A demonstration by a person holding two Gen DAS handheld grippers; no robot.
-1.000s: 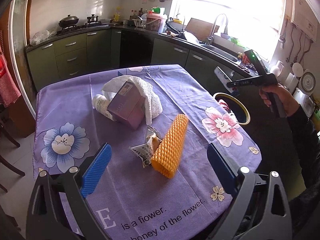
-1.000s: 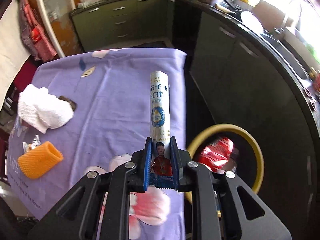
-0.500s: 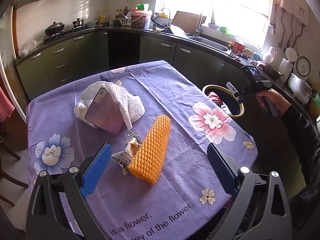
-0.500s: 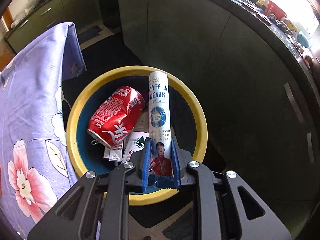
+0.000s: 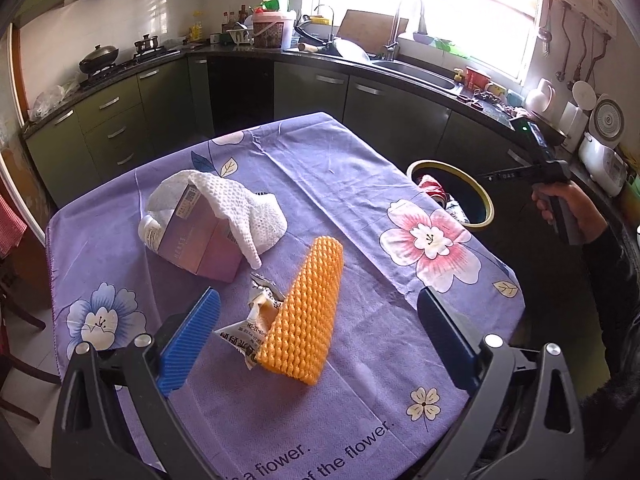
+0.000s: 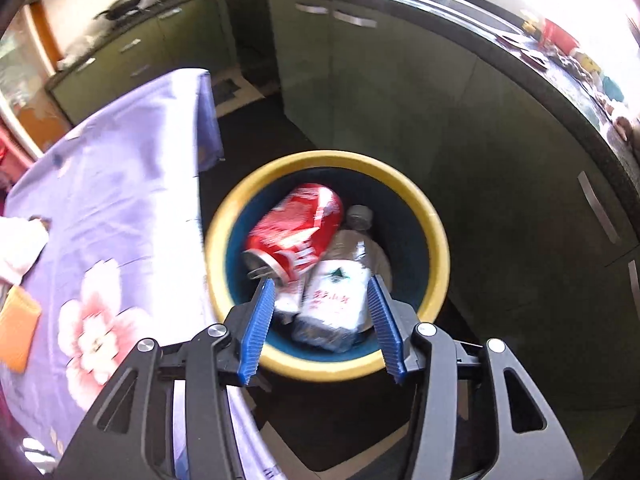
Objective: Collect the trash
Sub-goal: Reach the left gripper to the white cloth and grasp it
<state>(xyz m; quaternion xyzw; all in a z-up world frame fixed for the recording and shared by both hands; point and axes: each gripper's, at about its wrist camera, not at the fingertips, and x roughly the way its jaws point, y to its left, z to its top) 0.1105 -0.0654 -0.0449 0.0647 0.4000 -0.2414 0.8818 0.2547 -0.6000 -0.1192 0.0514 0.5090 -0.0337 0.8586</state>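
Observation:
My right gripper (image 6: pixel 322 304) is open and empty above the yellow-rimmed trash bin (image 6: pixel 438 240). The bin holds a red can (image 6: pixel 298 228), a plastic bottle (image 6: pixel 362 236) and a white packet (image 6: pixel 336 300). The bin also shows in the left wrist view (image 5: pixel 482 196) beside the table's right edge. My left gripper (image 5: pixel 316 316) is open above the table, with an orange foam net sleeve (image 5: pixel 308 312) and a crumpled wrapper (image 5: pixel 244 332) between its fingers' line of sight. A purple box (image 5: pixel 200 236), a white foam net (image 5: pixel 248 204) and a white bottle (image 5: pixel 150 232) lie further back.
The table wears a purple flowered cloth (image 5: pixel 340 168). Green kitchen cabinets (image 5: pixel 384 108) and a counter with a sink run behind and to the right. A narrow floor gap separates table and cabinets where the bin stands.
My right gripper opened and let go of the tall white packet, which now lies in the bin. The left gripper drifted slightly; the table items have not moved.

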